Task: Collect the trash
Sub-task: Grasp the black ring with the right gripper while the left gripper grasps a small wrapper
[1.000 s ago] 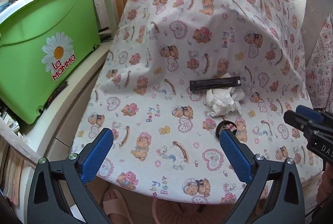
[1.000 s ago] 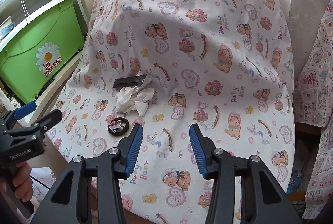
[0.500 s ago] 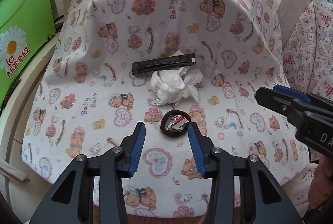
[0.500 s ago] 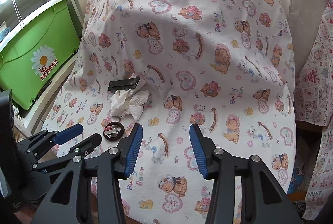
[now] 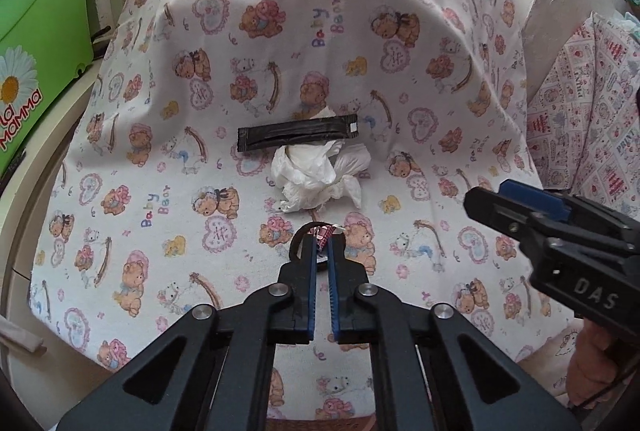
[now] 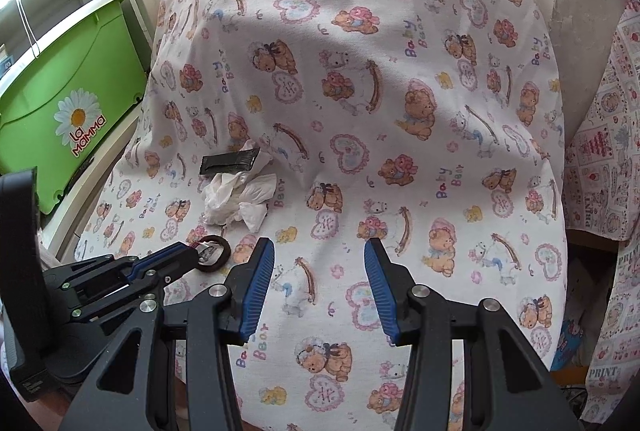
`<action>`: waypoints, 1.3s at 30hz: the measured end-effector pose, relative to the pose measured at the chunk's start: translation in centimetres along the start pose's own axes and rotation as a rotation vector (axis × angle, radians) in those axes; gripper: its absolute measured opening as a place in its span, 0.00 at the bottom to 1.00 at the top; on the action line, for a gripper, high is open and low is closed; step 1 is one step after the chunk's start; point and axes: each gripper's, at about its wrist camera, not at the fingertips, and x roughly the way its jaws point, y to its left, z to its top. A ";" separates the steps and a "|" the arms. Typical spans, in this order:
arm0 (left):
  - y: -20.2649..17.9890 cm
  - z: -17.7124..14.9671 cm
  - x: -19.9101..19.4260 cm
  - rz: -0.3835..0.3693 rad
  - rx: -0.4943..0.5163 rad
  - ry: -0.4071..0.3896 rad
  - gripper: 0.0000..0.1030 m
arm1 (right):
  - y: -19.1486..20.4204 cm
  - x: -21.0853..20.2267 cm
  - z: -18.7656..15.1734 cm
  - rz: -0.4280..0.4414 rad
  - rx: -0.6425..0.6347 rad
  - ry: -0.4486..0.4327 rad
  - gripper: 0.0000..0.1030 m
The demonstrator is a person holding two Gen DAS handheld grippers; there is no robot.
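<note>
On the teddy-bear cloth (image 5: 200, 215) lie a black sachet (image 5: 296, 138), a crumpled white tissue (image 5: 320, 175) just in front of it, and a dark ring (image 5: 297, 245) with a small red-and-white wrapper (image 5: 322, 231) inside it. My left gripper (image 5: 320, 245) is shut, its tips pinching the wrapper within the ring; whether the ring is also caught I cannot tell. The right wrist view shows the same left gripper (image 6: 192, 251) at the ring (image 6: 216, 257), with the tissue (image 6: 236, 199) and sachet (image 6: 230, 163) behind. My right gripper (image 6: 319, 257) hovers open over bare cloth, to the right of the trash.
A green plastic box (image 6: 68, 111) with a daisy label stands on a white shelf to the left. Another printed cloth (image 5: 584, 119) hangs at the right. The table's front edge is close under both grippers. A grey wall (image 6: 576, 11) rises at the back right.
My left gripper swung right and forward to the ring, and its jaws went from wide open to shut on the wrapper. The right gripper kept still and open.
</note>
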 end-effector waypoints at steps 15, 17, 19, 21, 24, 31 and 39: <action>5.9 1.1 -5.1 0.191 -0.085 -0.076 0.05 | 6.3 2.9 -0.8 0.089 -0.141 0.044 0.76; 6.5 0.9 -5.9 0.218 -0.083 -0.099 0.05 | 7.7 3.7 -0.9 0.084 -0.177 0.048 0.76; 7.1 1.0 -6.5 0.207 -0.095 -0.102 0.05 | 9.0 4.6 -1.0 0.065 -0.211 0.054 0.76; 7.4 1.1 -7.0 0.200 -0.103 -0.111 0.05 | 10.1 5.5 -1.2 0.056 -0.233 0.067 0.76; 7.4 1.1 -7.2 0.226 -0.089 -0.124 0.05 | 10.8 6.4 -1.5 0.045 -0.236 0.072 0.76; 7.3 1.0 -7.2 0.221 -0.089 -0.117 0.05 | 11.0 7.6 -1.9 0.017 -0.226 0.094 0.58; 7.1 0.9 -7.4 0.247 -0.081 -0.127 0.05 | 10.1 7.6 -1.7 -0.036 -0.201 0.083 0.09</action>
